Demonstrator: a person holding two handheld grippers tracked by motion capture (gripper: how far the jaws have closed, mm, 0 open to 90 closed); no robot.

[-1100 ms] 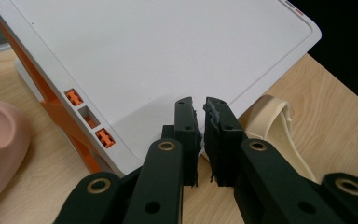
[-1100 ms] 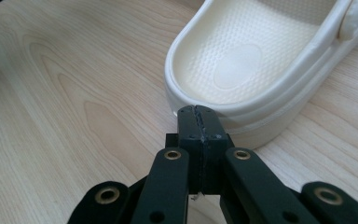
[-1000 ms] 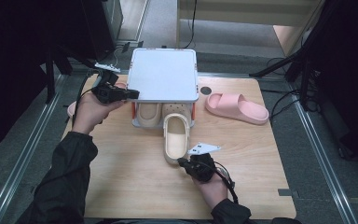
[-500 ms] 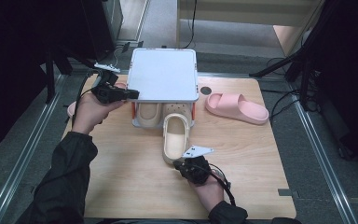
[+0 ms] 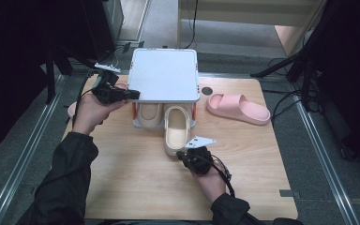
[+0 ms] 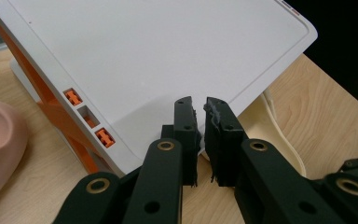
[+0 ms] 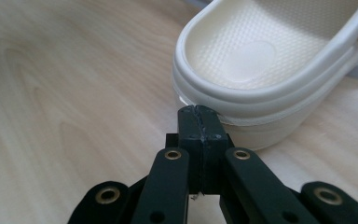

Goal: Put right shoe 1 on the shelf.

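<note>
The right gripper (image 5: 185, 152), jaws pressed together, has been brought against the cream slipper's (image 5: 177, 130) heel; the rack's (image 5: 164, 75) left corner is pinched by the left gripper (image 5: 130, 93).

Rack (image 5: 164, 75) top hides the toe half of the right cream slipper (image 5: 177, 133) and most of the left cream slipper (image 5: 149, 115) on the shelf under it. Far-left pink slipper (image 5: 72, 108) mostly hidden behind the left hand (image 5: 91, 110); in the left gripper view (image 6: 0, 149) it is cut off by the left edge. Left gripper (image 5: 130, 94) tips meet the rack's near-left corner; whether the pads pinch its edge can't be told, the jaws hide the contact. Right gripper view: slipper toe cut off at the top right edge, and whether the closed right gripper (image 7: 199, 122) touches the heel is unclear. Person's arms cut off at the bottom edge.
</note>
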